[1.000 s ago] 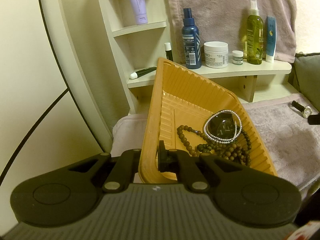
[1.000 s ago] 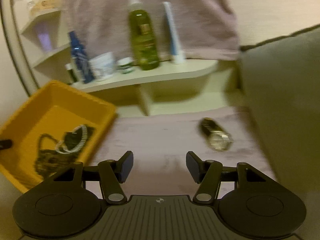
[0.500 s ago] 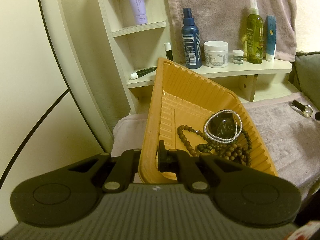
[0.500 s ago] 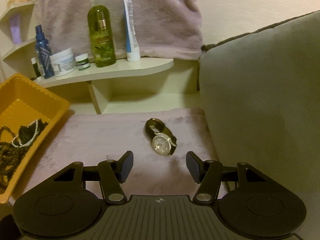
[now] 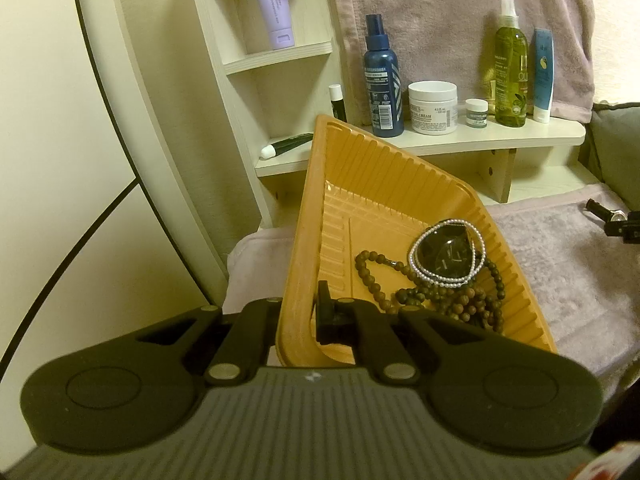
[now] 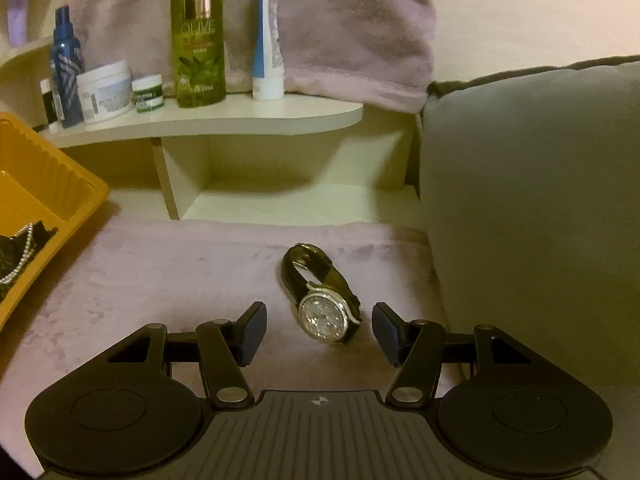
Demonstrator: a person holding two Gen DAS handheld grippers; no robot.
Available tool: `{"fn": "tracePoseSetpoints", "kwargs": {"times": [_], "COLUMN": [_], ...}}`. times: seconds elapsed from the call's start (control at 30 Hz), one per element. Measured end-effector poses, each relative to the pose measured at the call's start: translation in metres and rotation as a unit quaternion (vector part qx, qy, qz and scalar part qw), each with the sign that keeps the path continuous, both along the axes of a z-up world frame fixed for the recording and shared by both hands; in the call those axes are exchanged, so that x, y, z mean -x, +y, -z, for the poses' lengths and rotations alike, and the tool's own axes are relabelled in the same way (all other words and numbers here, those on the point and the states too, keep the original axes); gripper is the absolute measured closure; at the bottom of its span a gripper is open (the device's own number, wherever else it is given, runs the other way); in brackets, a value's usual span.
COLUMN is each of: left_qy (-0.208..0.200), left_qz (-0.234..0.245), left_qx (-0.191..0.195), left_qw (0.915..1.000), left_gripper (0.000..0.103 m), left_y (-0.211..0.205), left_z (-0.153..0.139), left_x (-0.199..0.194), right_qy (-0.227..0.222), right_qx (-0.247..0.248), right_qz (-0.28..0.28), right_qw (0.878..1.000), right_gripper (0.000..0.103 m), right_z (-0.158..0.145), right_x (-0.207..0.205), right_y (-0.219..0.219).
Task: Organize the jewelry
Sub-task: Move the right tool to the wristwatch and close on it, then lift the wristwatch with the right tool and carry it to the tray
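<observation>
**Watch between open jaws, ready to take**

The watch (image 6: 326, 300) lies on the pink towel (image 6: 180, 272), its sparkling face up, the black strap curled behind. It looks light, but the glass face is fragile and slippery; the stiff case sides seem best to pinch. The right gripper (image 6: 319, 330) stands released, jaws apart on both sides of it, not touching. The left gripper (image 5: 298, 318) is clenched on the tray (image 5: 384, 184) wall, where beads (image 5: 440, 296) already rest.

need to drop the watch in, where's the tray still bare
Bare: the orange tray's ribbed floor toward its far corner near the shelf. Crowded: its near right end, where wooden beads, pearl strand and black watch pile up.
</observation>
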State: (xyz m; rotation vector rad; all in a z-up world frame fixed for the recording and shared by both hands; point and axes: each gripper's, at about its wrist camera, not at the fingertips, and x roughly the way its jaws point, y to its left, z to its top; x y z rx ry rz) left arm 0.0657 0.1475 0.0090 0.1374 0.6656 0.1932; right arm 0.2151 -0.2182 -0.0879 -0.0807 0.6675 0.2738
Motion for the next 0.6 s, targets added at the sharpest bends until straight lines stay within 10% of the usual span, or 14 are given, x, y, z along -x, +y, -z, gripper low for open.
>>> {"fn": "tracePoseSetpoints", "kwargs": {"times": [0.6], "left_qy": [0.000], "left_qz": [0.000], "left_qx": [-0.001], "left_qw": [1.0000], "left_gripper": [0.099], "left_y": [-0.0003], "left_z": [-0.0003], "left_x": [-0.0006], "right_qy": [0.001], "right_qx": [0.025], "right_qz": [0.011], "right_qw": [1.000], "right_gripper": [0.064], "right_z": [0.0062], "right_x": [-0.0105], "right_y": [0.0044]}}
